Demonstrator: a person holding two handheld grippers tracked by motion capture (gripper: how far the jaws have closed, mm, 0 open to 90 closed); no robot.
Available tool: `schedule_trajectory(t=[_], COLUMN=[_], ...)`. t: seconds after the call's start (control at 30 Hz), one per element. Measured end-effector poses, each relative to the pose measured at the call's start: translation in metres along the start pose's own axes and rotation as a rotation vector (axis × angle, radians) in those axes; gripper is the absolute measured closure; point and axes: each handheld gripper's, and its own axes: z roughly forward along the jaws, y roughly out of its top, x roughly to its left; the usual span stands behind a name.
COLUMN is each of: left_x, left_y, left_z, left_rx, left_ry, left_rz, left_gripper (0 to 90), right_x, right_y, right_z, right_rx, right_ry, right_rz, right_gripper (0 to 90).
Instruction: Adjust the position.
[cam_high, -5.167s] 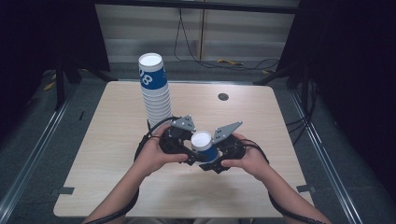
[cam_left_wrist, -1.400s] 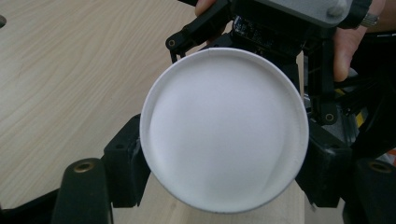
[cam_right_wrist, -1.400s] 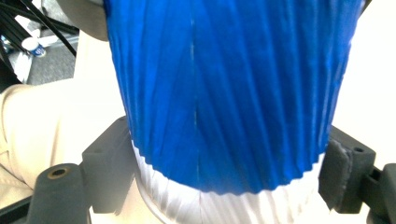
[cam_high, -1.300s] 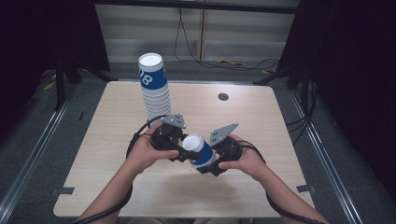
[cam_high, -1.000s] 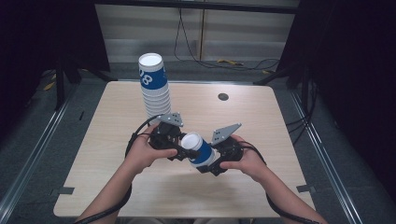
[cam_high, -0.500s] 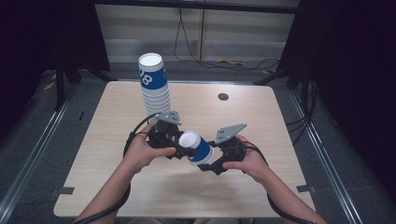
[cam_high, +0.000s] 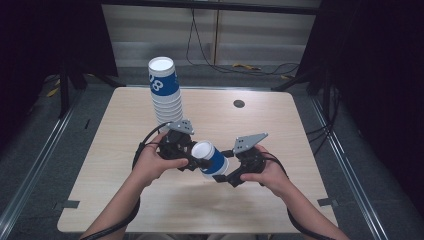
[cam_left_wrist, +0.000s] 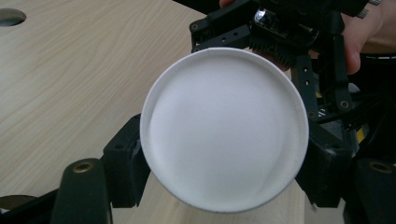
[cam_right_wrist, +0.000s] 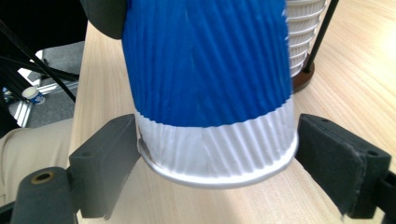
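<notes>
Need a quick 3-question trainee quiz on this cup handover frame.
1. True or false: the left gripper is clamped on the blue-and-white cup.
2. How do the jaws of the right gripper stand at the cup's wide end? A) both pads pressing; B) one pad touching, the other apart; C) shut with nothing between them.
3. What stands on the table beyond the hands?
Key: 1 true; 2 B; 3 a stack of cups.
</notes>
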Motion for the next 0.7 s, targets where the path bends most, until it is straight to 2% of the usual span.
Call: schedule_trajectory(t=[0.7], left_x=[0.0015], left_y=[-0.0040], left_z=[0.0030], left_rx=[0.003], left_ry=[-0.007], left_rz=[-0.021], left_gripper=[29.3], right_x=[0.0011], right_y=[-0.0029], right_z=[0.0017], right_rx=[-0.014], right_ry=[0.002], right_rz=[0.001], right_gripper=[13.1])
